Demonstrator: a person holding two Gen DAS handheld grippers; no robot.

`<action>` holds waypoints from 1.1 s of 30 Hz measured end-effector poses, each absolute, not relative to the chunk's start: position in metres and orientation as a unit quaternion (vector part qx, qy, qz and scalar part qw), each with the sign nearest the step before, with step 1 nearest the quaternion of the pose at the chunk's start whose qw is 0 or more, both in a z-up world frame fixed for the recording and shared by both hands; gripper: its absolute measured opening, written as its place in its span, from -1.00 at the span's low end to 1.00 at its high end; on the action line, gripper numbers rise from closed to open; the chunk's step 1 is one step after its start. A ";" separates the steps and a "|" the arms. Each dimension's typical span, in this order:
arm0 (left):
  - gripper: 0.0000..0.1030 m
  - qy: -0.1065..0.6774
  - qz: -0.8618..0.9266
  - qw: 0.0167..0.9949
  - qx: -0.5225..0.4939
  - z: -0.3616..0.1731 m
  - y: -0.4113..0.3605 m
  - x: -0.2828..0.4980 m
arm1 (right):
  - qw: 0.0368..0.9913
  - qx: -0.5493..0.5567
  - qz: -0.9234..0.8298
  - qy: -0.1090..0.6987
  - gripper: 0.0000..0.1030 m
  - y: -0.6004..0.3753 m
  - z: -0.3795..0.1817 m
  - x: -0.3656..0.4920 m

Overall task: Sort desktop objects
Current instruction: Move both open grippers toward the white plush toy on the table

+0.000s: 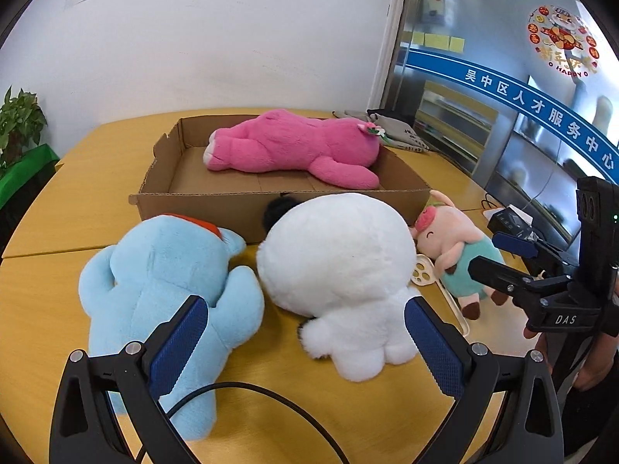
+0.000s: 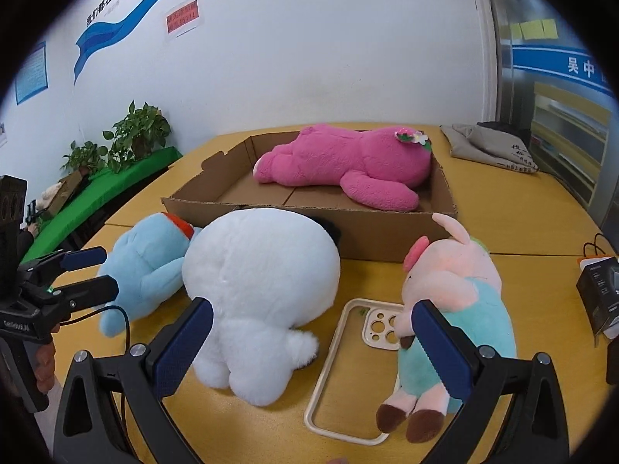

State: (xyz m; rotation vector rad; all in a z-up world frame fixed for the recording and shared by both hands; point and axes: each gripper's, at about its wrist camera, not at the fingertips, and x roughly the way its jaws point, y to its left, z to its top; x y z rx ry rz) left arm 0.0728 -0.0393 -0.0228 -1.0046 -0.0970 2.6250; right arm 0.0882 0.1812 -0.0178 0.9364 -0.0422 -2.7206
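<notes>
A pink plush (image 1: pixel 294 147) (image 2: pixel 348 162) lies inside a shallow cardboard box (image 1: pixel 216 208) (image 2: pixel 387 232) at the back of the yellow table (image 1: pixel 50 309). In front of the box lie a blue plush (image 1: pixel 154 282) (image 2: pixel 143 266), a white plush (image 1: pixel 340 266) (image 2: pixel 255 286) and a pig plush (image 1: pixel 460 247) (image 2: pixel 456 290). A cream phone case (image 2: pixel 340 367) lies flat between the white plush and the pig. My left gripper (image 1: pixel 305 344) (image 2: pixel 93 272) is open, low over the gap between the blue and white plushes. My right gripper (image 2: pixel 311 348) (image 1: pixel 499 257) is open wide over the phone case, and no pad touches a plush.
A grey cloth bag (image 2: pixel 491 147) lies at the back right of the table. A black box (image 2: pixel 599 294) and cables sit at the right edge. A black cable (image 1: pixel 271 398) trails across the table by my left gripper. Potted plants (image 2: pixel 135 131) stand on a green ledge to the left.
</notes>
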 end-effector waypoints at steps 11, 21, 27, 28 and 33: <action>1.00 -0.056 0.914 0.167 -0.366 -0.029 -0.034 0.081 | 0.121 0.352 -0.928 -0.016 1.00 0.169 -0.035 0.092; 1.00 -0.067 0.909 0.177 -0.370 -0.034 -0.026 0.085 | 0.129 0.356 -0.925 -0.024 1.00 0.174 -0.036 0.100; 1.00 -0.084 0.914 0.161 -0.362 -0.026 -0.048 0.091 | 0.154 0.357 -0.921 -0.038 1.00 0.170 -0.035 0.099; 1.00 -0.093 0.915 0.153 -0.361 -0.025 -0.055 0.091 | 0.159 0.356 -0.920 -0.038 1.00 0.167 -0.035 0.098; 1.00 -0.136 0.898 0.196 -0.369 -0.028 -0.055 0.074 | 0.181 0.364 -0.913 -0.041 1.00 0.153 -0.042 0.087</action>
